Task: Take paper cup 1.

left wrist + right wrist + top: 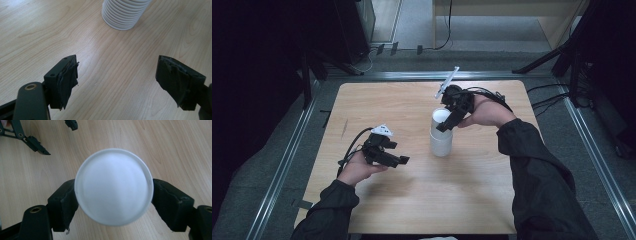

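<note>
- White ribbed paper-cup stack (441,134) stands upside down near the middle of the light wooden tabletop (422,200), a bit right of centre; closed base faces up.
- High view: stack looks like two tiers, a narrower top cup sitting over a wider lower part. Can't tell how many cups in all.
- Right gripper (447,122) (black, two jaws, cable trailing over the hand) comes in from the right, tilted down over the stack's top.
- Right gripper view: round white cup base (113,186) sits between its jaws, one jaw each side of the rim, v. close. Left jaw edge meets the rim outline; right jaw is just beside it. Can't tell for sure whether the pads press, so grip vs. just straddling is unclear.
- Left gripper (399,161) is held by the left hand (357,170) over bare wood, left of the stack and apart from it, jaws pointing toward the stack.
- Left gripper view: jaws wide apart, nothing between them but wood grain; ribbed lower rims of the stack (123,13) show ahead at the top edge, well clear of both pads.
- Pads on the left gripper look worn, w/ frayed black lining.
- Right gripper view also catches the left gripper's jaw tips at the top left corner, off the stack.
- Person's dark sleeves (542,185) enter from the bottom edge.
</note>
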`<state>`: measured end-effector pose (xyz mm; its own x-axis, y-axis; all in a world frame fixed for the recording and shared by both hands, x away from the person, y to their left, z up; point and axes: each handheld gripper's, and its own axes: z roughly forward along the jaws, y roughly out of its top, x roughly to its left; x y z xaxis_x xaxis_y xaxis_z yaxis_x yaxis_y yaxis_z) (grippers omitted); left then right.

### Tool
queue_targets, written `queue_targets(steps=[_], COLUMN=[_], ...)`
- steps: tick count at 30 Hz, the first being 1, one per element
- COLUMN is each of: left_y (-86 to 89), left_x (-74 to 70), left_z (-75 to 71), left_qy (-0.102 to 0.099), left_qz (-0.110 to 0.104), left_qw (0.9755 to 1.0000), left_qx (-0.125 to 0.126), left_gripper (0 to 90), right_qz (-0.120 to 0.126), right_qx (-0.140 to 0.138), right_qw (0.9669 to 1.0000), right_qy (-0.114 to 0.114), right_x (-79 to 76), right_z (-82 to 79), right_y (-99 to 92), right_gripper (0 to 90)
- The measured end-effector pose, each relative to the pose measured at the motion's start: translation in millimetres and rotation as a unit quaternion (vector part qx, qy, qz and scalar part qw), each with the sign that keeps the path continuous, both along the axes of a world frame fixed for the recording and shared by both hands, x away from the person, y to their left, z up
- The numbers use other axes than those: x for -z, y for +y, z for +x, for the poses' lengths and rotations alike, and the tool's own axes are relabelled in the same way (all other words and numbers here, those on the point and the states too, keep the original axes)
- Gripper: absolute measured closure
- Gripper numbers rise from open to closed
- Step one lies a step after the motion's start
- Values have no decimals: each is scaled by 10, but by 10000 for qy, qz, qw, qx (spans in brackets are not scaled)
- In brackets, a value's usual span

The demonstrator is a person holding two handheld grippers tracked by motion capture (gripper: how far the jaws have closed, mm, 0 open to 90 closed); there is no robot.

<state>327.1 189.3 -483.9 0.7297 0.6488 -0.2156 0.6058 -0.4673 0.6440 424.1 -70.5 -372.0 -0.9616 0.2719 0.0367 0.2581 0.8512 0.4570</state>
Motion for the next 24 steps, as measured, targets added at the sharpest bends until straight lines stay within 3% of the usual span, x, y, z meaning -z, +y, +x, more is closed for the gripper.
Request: queue_targets(steps=[5, 11, 24], left_y=[11, 7, -3], left_x=[-12, -16, -31], left_z=[-4, 0, -4], left_qy=[10, 174, 221], left_qz=[-54, -204, -267], left_qw=[10000, 9996, 9993], left_qx=[35, 47, 145], left_gripper=[181, 150, 149], right_qz=[-225, -502, -608], right_qx=[-128, -97, -78], right_qw=[9997, 9987, 9981], right_qy=[-10, -26, -9], right_x=[-1, -6, -130], right_z=[10, 6, -1], right_y=[123, 178, 177], right_gripper=[275, 317, 328])
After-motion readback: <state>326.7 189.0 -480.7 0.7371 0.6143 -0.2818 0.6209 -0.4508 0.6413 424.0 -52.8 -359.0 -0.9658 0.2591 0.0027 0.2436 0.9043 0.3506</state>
